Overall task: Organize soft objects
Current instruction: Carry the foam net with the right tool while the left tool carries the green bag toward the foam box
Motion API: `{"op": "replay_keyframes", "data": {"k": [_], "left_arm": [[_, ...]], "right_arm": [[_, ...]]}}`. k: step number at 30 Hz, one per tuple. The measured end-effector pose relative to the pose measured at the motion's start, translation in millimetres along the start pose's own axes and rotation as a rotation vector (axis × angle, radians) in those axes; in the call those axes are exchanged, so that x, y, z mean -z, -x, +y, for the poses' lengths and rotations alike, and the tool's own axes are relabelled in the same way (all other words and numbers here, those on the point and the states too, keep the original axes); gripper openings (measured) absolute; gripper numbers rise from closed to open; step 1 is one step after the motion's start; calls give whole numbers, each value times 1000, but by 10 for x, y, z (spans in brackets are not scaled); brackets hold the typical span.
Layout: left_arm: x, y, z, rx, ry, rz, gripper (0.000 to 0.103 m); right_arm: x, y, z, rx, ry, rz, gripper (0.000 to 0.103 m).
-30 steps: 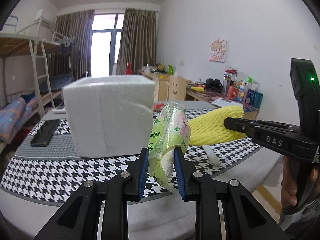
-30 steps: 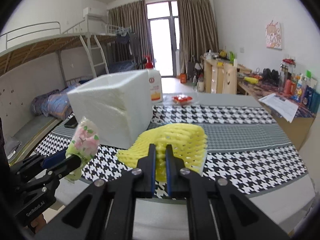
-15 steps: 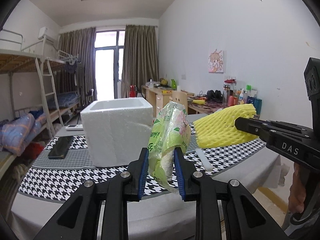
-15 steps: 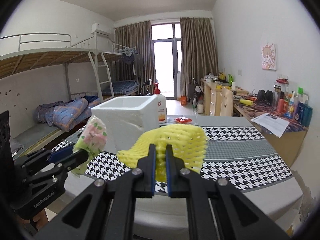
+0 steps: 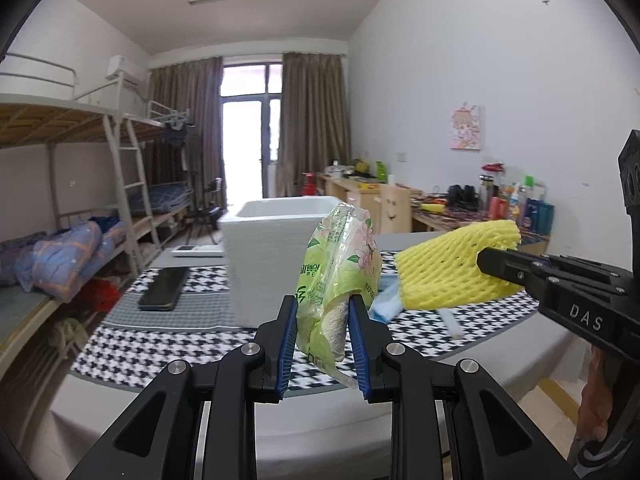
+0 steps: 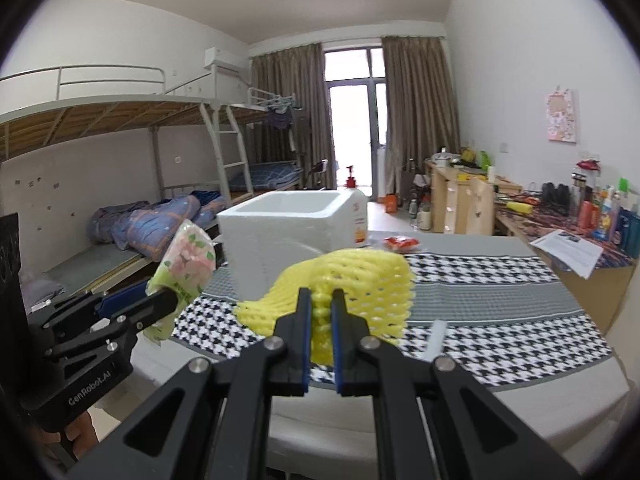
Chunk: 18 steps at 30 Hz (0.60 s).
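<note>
My left gripper (image 5: 322, 312) is shut on a green flowered tissue pack (image 5: 340, 264), held upright above the near edge of the table. My right gripper (image 6: 320, 304) is shut on a yellow foam net sleeve (image 6: 360, 280), pinched thin between the blue pads. From the left wrist view the yellow sleeve (image 5: 444, 272) hangs to the right of the pack, gripped by the right gripper (image 5: 486, 260). From the right wrist view the tissue pack (image 6: 186, 260) shows at the left in the left gripper (image 6: 160, 300). An open white foam box (image 5: 276, 256) (image 6: 288, 236) stands on the table behind both.
The table carries a houndstooth cloth (image 6: 500, 320). A black phone (image 5: 164, 290) lies left of the box, a blue cloth (image 5: 384, 304) and a white strip (image 5: 452, 322) to its right. A pump bottle (image 6: 354, 204) stands behind the box. Bunk beds (image 5: 72, 216) line the left, desks the right.
Both grippers have drawn back and risen from the table with their objects still held. The foam box looks smaller and farther, and its open top now shows.
</note>
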<state>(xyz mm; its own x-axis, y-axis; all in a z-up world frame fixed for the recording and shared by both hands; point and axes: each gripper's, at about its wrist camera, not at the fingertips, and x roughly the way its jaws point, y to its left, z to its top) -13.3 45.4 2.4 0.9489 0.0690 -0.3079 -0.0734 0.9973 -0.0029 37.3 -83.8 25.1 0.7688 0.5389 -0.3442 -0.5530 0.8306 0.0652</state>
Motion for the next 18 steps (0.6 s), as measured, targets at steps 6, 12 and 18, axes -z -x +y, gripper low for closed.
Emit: {"op": "replay_keyframes", "data": {"k": [6, 12, 18], "left_arm": [[50, 76, 222, -59, 21, 5, 27], [61, 88, 358, -85, 46, 13, 27], [48, 43, 441, -88, 65, 6, 27]], "right_arm": [[2, -128, 183, -48, 21, 12, 11], [-3, -197, 307, -69, 46, 27, 11], [-34, -221, 361, -72, 59, 25, 11]]}}
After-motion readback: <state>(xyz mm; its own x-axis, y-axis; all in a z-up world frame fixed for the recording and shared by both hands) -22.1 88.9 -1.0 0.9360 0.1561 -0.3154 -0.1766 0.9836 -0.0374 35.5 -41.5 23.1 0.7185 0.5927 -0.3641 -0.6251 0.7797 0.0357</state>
